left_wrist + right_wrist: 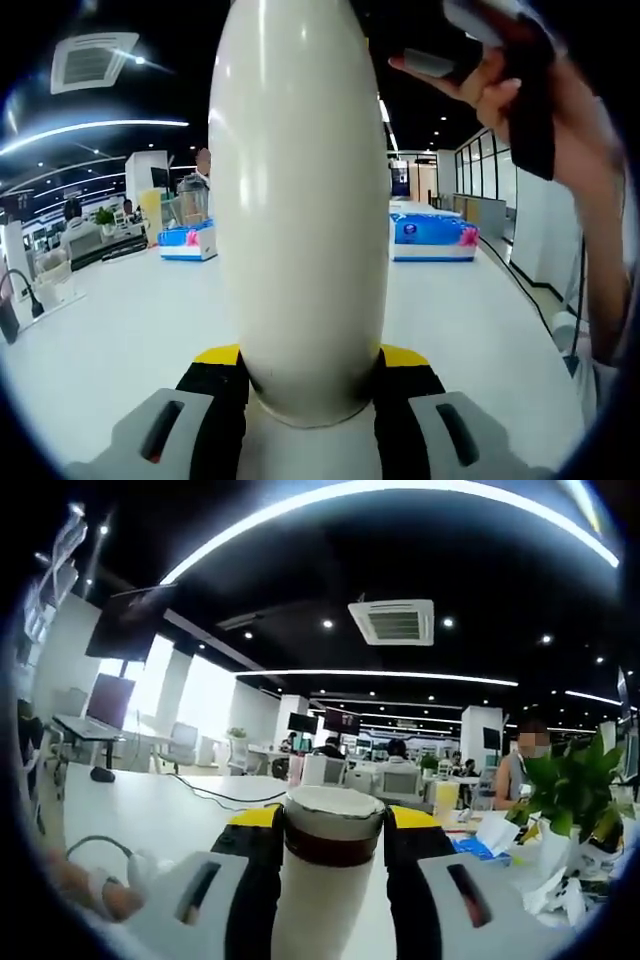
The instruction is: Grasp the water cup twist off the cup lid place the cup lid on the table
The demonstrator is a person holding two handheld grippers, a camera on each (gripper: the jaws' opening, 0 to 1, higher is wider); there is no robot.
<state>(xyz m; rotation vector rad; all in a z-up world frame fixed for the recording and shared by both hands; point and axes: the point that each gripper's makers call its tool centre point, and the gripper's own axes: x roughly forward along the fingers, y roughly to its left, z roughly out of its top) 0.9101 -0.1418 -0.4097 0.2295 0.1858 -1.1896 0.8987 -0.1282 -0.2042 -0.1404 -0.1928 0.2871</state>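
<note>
Left gripper [310, 400] clamped on cup [300, 200], held upright above white table [120, 330].
Right gripper [335, 840] closed on lid [333, 825], raised over another table [160, 810]. Hand [540, 90] upper right in left gripper view; tissue boxes [432, 236] behind cup.

Both cams v. close on water cup [300, 200], facing level across white table [480, 330].
</note>
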